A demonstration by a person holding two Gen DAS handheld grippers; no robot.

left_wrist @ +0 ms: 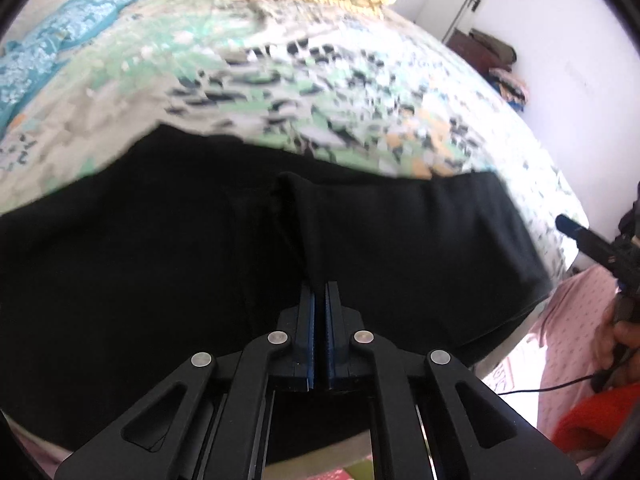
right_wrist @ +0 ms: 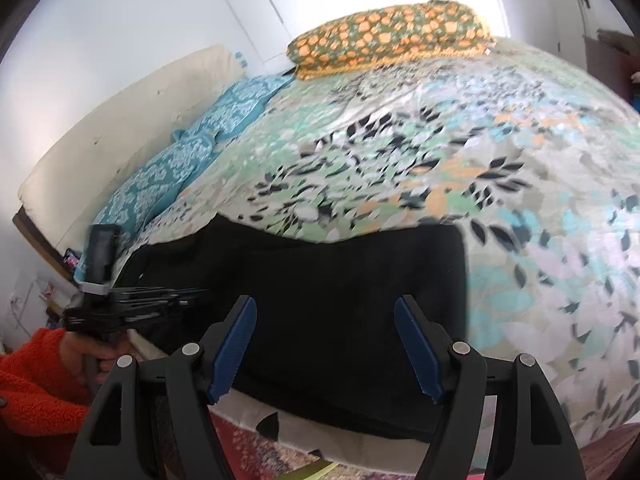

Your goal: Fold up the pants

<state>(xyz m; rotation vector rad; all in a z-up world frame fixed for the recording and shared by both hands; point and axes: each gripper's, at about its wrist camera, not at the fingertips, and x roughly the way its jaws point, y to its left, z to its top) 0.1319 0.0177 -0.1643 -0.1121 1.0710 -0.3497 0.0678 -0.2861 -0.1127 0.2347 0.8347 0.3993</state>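
Note:
Black pants lie spread along the near edge of a bed with a floral cover. My left gripper is shut on a raised fold of the pants near their middle. It also shows in the right wrist view, at the left, side-on over the pants. My right gripper is open and empty, just above the right part of the pants near the bed edge. It shows at the far right of the left wrist view.
An orange-patterned pillow lies at the far end of the bed. Blue patterned pillows lie along the left side by a cream headboard. A door and piled clothes stand at the right wall. A patterned rug lies below the bed edge.

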